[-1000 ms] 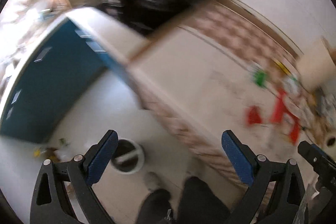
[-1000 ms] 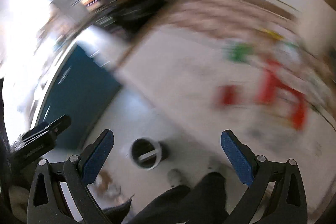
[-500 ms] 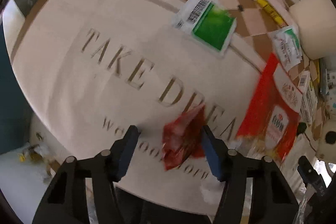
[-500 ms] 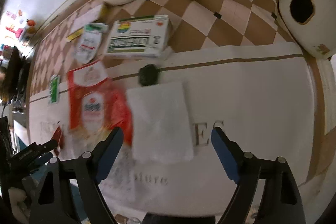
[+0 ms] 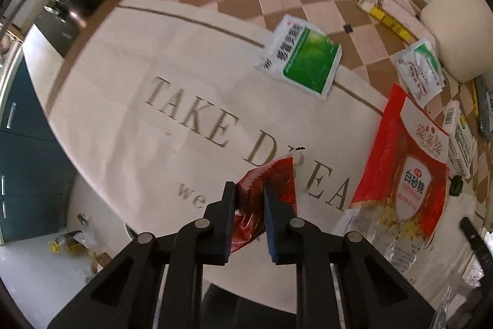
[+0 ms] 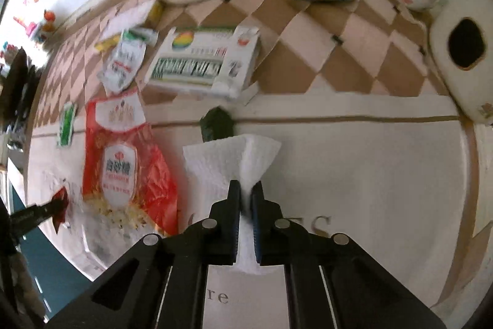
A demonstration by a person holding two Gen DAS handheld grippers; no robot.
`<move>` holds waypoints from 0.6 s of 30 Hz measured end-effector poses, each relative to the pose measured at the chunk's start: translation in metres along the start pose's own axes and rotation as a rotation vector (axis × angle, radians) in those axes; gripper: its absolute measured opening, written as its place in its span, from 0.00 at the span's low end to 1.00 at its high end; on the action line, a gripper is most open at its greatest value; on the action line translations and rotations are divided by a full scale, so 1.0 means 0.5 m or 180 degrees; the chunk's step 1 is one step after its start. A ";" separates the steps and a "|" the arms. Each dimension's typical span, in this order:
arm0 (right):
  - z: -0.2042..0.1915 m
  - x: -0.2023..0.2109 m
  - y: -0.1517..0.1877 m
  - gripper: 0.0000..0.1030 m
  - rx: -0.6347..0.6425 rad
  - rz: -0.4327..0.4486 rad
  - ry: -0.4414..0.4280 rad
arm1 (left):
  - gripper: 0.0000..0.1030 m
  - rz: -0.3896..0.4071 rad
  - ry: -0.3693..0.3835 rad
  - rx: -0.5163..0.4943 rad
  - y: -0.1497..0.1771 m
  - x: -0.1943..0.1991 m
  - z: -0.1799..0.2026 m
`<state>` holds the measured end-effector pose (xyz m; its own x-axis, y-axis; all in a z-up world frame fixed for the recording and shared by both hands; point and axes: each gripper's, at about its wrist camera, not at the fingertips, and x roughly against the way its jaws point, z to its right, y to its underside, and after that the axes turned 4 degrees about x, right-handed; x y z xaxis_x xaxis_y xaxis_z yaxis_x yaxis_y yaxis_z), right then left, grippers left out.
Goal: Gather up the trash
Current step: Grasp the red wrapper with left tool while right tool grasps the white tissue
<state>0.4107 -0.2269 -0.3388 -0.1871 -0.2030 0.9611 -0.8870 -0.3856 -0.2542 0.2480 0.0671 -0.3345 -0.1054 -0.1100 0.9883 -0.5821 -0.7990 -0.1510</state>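
Your left gripper [image 5: 249,199] is closing on the red wrapper [image 5: 267,190]; right gripper [image 6: 245,199] pinches the paper towel [image 6: 222,162] tight. Next, lift both clear of the table [image 6: 369,174].

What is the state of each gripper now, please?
Left gripper: jaws closing on the small red wrapper, which is between them.
Right gripper: shut on the white paper towel.
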 end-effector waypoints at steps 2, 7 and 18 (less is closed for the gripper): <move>0.010 0.029 -0.013 0.07 -0.0009 0.0084 -0.0002 | 0.14 0.0119 -0.0024 -0.0005 -0.005 0.026 -0.004; -0.021 0.100 -0.039 0.07 0.0127 0.0348 -0.0045 | 0.13 0.0435 -0.0013 0.0017 0.019 0.102 -0.014; -0.279 0.167 -0.041 0.06 0.0772 0.0541 -0.0599 | 0.13 0.0855 0.0081 0.0379 0.047 0.222 -0.196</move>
<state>0.3544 -0.1103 -0.2381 -0.2224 -0.4365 0.8718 -0.7195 -0.5300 -0.4489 0.1437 0.0939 -0.2302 -0.2639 -0.3134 0.9122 -0.4320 -0.8071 -0.4023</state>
